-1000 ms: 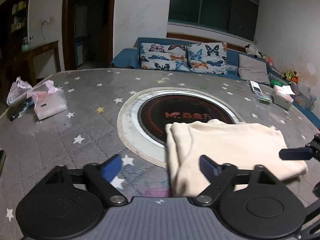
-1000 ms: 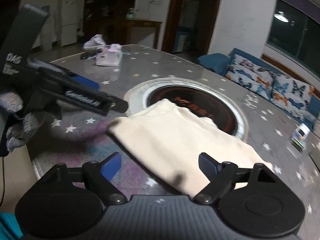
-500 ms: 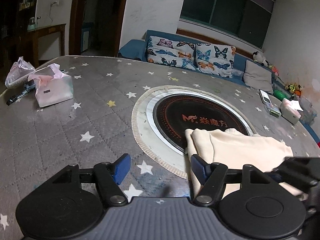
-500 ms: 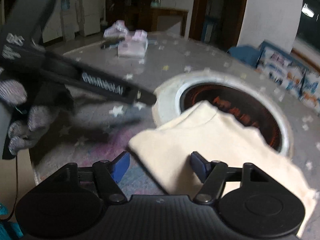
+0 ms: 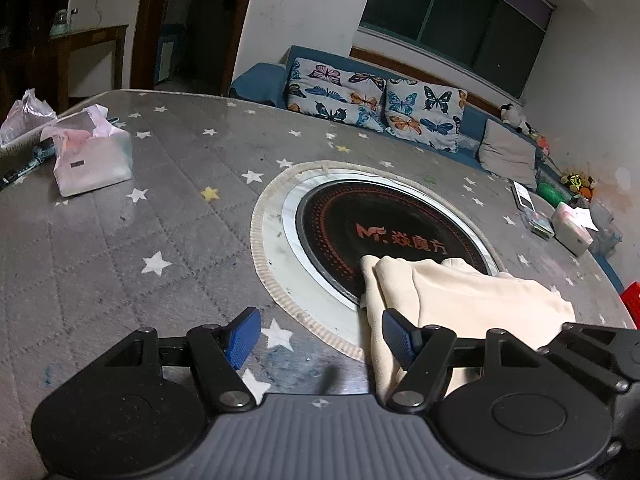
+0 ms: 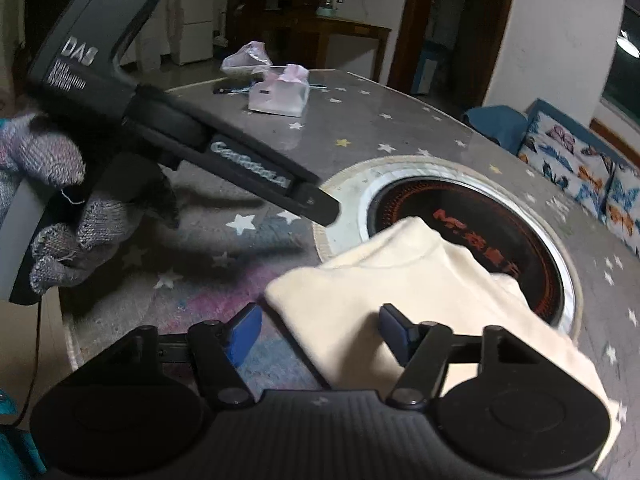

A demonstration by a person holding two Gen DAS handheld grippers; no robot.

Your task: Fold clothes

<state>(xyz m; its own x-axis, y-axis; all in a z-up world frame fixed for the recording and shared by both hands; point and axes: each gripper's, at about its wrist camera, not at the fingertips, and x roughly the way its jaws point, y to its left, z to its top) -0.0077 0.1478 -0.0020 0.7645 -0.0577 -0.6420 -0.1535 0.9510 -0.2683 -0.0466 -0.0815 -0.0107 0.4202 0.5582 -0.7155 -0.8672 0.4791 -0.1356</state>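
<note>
A grey quilted tablecloth with white stars (image 5: 120, 240) covers the large table, a round black induction hob with orange lettering (image 5: 384, 236) set in its middle. A folded cream cotton garment (image 6: 384, 276) lies at the near edge, partly over the hob's rim, its long axis running left to right. The left gripper (image 5: 320, 334) hovers with fingers apart over bare cloth beside the garment's left end; the right gripper (image 6: 320, 330) is closing, the garment's near corner between its unpressed pads.

Walls: white plaster (image 5: 304, 12)
Window: dark panes (image 5: 452, 28), ceiling lamp reflected
Sofa: blue (image 5: 260, 80), butterfly cushions (image 5: 340, 96)
Doorway: dark wood frame (image 5: 236, 24)
Fridge: white (image 6: 196, 12)
</note>
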